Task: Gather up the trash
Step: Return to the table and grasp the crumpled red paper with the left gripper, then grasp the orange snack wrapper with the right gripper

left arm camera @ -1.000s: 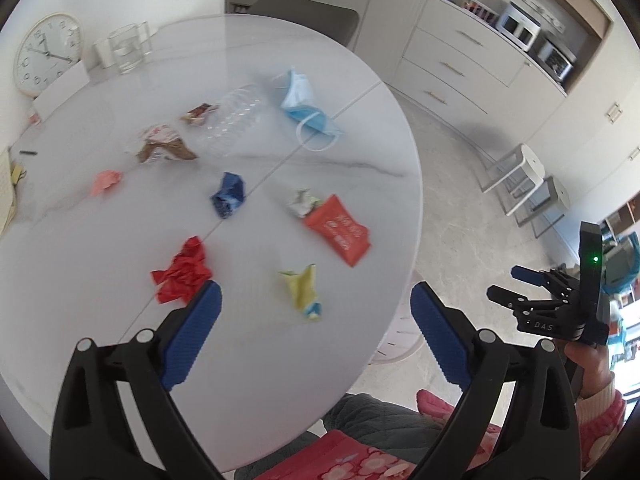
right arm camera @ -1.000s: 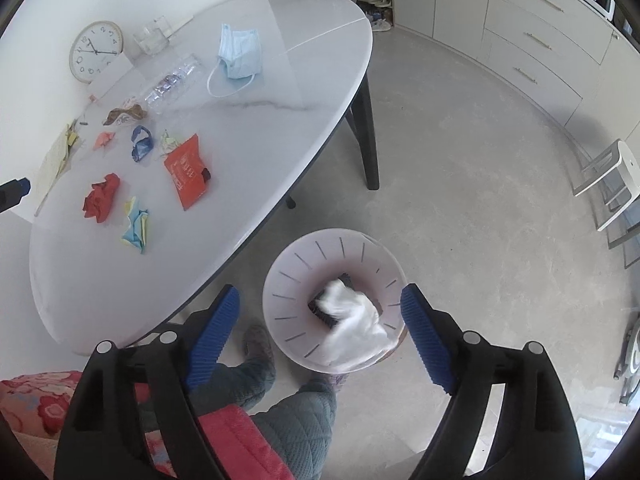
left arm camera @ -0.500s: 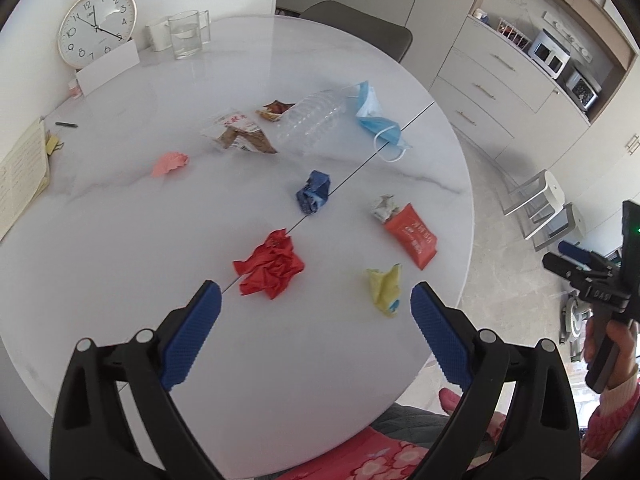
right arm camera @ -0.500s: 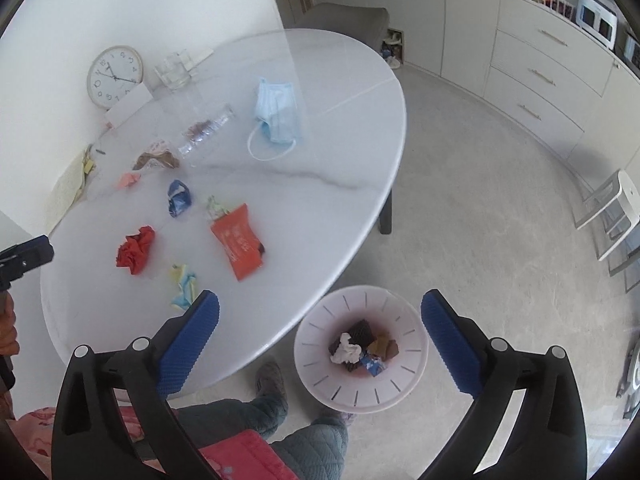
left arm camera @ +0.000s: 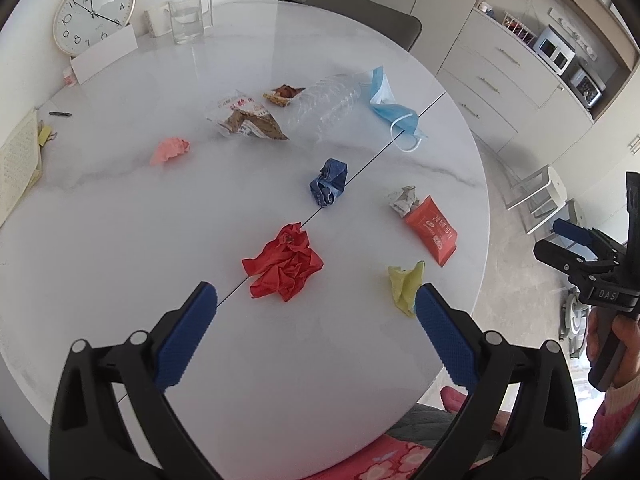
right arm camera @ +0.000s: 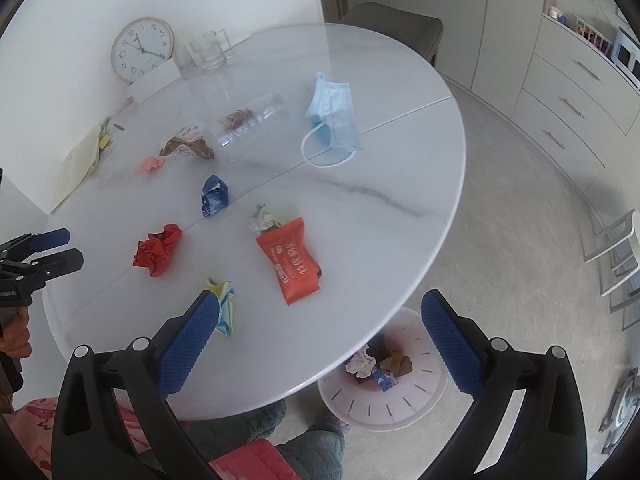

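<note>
Trash lies scattered on the white oval table (left arm camera: 120, 240): a red crumpled paper (left arm camera: 284, 266), a yellow wad (left arm camera: 405, 286), an orange wrapper (left arm camera: 432, 229), a blue wad (left arm camera: 329, 182), a pink wad (left arm camera: 170, 150), a snack bag (left arm camera: 244, 120), a clear bottle (left arm camera: 326, 104) and a blue face mask (left arm camera: 390, 110). My left gripper (left arm camera: 316, 332) hangs open just short of the red paper, holding nothing. My right gripper (right arm camera: 320, 336) is open and empty above the table's near edge, the yellow wad (right arm camera: 224, 304) by its left finger. A white bin (right arm camera: 400, 400) with trash stands on the floor below.
A clock (left arm camera: 94, 10), a glass jug (left arm camera: 188, 18), a white card and papers (left arm camera: 18, 160) line the table's far and left sides. A chair (right arm camera: 394, 26) stands behind the table. Cabinets (right arm camera: 576, 92) and a white stool (left arm camera: 540, 196) lie to the right. The person's knees are under the near edge.
My left gripper moved left and inward over the table toward the red paper. My right gripper swung from above the bin up over the table edge, its jaws spreading wider; white tissue now lies in the bin.
</note>
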Motion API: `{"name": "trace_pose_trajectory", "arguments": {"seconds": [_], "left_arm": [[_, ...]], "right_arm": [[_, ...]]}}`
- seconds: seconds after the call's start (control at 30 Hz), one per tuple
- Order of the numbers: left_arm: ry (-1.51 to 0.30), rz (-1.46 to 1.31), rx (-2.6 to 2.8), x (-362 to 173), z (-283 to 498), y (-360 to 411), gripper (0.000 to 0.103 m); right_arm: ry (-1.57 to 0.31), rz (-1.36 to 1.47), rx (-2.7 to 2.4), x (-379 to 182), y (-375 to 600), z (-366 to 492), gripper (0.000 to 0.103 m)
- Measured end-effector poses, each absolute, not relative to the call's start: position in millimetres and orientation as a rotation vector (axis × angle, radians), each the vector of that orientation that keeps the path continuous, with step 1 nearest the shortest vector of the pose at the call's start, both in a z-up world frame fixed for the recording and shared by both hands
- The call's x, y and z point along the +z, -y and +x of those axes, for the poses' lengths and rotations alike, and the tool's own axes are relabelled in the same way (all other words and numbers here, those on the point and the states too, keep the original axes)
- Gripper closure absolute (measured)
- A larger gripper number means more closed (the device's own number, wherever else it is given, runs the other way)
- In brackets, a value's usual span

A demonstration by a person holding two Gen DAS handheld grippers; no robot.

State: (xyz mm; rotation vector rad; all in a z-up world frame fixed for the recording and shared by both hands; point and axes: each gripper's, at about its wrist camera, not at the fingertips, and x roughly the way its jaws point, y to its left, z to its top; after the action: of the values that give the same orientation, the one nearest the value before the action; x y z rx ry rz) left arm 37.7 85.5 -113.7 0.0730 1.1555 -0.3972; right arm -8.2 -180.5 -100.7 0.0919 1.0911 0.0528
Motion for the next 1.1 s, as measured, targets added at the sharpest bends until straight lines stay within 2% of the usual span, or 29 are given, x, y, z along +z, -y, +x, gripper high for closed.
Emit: {"name": "trace_pose_trajectory", "arguments": {"seconds": [0.6,0.7,0.87,1.1], "left_arm": [[-1.271,0.146,-0.365,-203.9,84.3,-72.4,0.009],[-1.279,0.168,-0.362,-213.3,90.6,-68.7,0.016],[-1.308,0.181,-0.363,-227.0,99.2,-67.8,0.037],[-1.296,0.173,-0.377,-225.2,99.2,-72.7,0.053]], "right_arm": [[-1.192,0.055,0.149,-162.6,159.1,50.8,0.003],[-1.218,0.058,0.152,-174.0,158.9,57.0,0.003],[-1.241,0.044,0.163,-182.7,156.9,64.3,0.003],[-1.251,0.038,0.172,-190.0,159.4,68.6,0.003]]}}
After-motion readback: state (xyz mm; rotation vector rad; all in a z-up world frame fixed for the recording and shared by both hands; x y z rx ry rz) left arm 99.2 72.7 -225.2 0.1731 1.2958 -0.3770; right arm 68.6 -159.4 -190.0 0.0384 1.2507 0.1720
